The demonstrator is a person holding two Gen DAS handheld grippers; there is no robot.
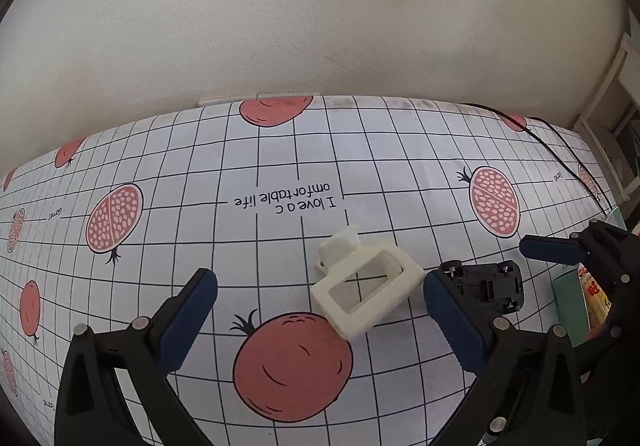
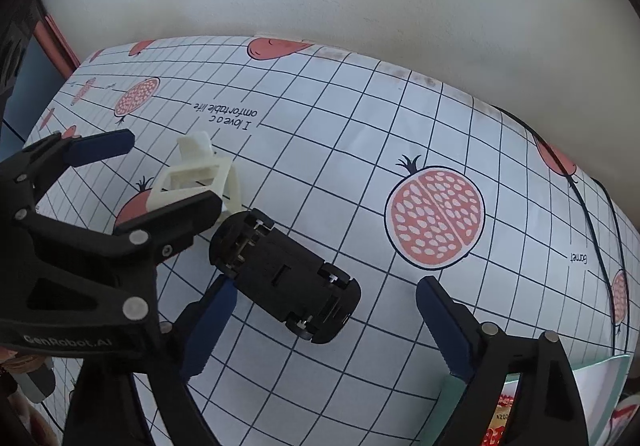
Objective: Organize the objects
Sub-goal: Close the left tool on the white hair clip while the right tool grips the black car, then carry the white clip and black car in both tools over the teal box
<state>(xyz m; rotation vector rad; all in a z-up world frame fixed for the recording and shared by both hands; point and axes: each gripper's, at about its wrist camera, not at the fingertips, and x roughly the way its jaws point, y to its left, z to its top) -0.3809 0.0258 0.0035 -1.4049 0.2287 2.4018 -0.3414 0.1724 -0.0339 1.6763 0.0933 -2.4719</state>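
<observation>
the black toy car (image 2: 285, 280) lies upside down on the tabletop (image 2: 360, 134), wheels up, its length running on a slant. the white plastic frame (image 1: 366, 292), an open rectangular shell with a small block at its far end, lies just beyond the car's far end, close to it; whether the two touch cannot be told. the right gripper (image 2: 326, 326) sits over the car's near end with its jaws spread wide and nothing held; one blue pad is just beside the car's flank, the other stands well off to the car's other side, with bare checked cloth between. the left gripper (image 1: 320, 320) hovers on the frame's side of the car, jaws also wide apart and empty, one pad just beside the car, the other well apart past the frame. beyond the car the cloth runs clear to the tabletop's far edge, which meets a plain wall (image 1: 320, 26). a black cable (image 2: 592, 214) trails along the far right edge. nearest the cameras, by the car's right, a mint-green box (image 2: 600, 386) with red print sits at the near edge.
</observation>
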